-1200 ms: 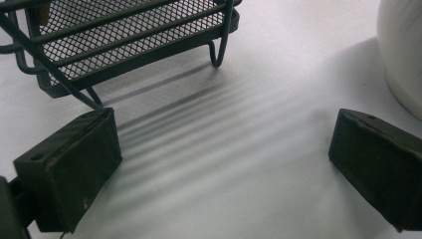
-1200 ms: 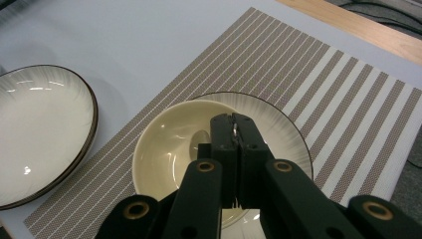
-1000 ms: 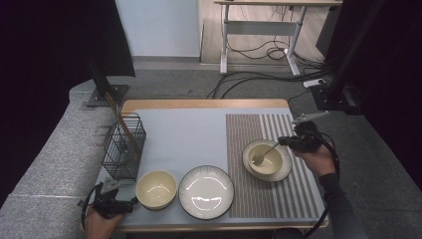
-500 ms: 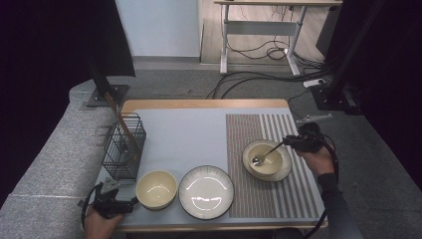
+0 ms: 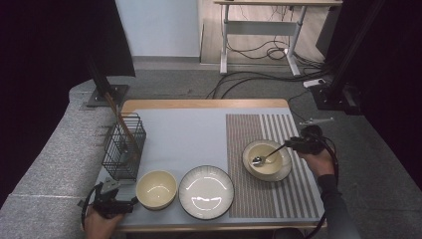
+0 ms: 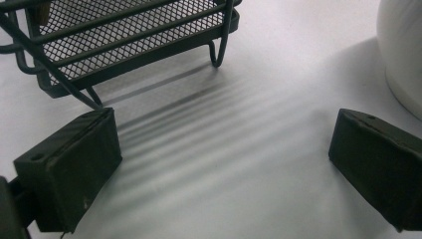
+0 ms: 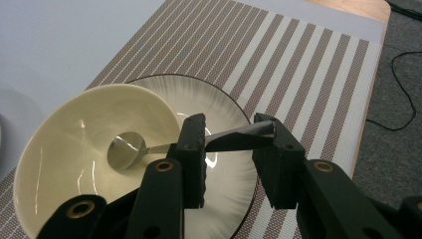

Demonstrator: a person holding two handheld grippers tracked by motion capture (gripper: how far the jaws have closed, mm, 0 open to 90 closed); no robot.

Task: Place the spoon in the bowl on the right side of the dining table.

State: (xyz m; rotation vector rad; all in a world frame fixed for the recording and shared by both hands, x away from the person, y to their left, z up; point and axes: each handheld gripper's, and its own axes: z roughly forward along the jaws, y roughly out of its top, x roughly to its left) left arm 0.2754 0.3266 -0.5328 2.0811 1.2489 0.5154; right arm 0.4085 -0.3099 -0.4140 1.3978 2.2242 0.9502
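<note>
**Table setting with spoon in bowl: items, near edge to far edge**

1. Left gripper (image 5: 110,199), near left corner of the table, held in a hand at the table edge. Jaws spread wide over bare table surface, nothing between them; in the left gripper view a foot of the wire basket (image 6: 149,35) stands just beyond them.
2. Cream bowl (image 5: 156,189), empty, near edge, just right of the left gripper.
3. Dark-rimmed plate (image 5: 206,191), empty, just beside that bowl, its right rim over the edge of the striped placemat (image 5: 249,134).
4. Spoon (image 7: 127,152), metal. Its head rests inside the second cream bowl (image 7: 64,144), which sits on a white saucer (image 7: 224,174) on the placemat, right of the plate. The handle slopes up over the bowl's rim and passes between the right gripper's jaws.
5. Right gripper (image 7: 229,142), at the right side of the table. Its jaws have just been opening; the handle's tip lies against the right pad, with a gap at the left one, so the spoon is not pinched.
6. Wire basket, black mesh, left side, farther back, with a wooden utensil (image 5: 119,122) leaning in it.
</note>
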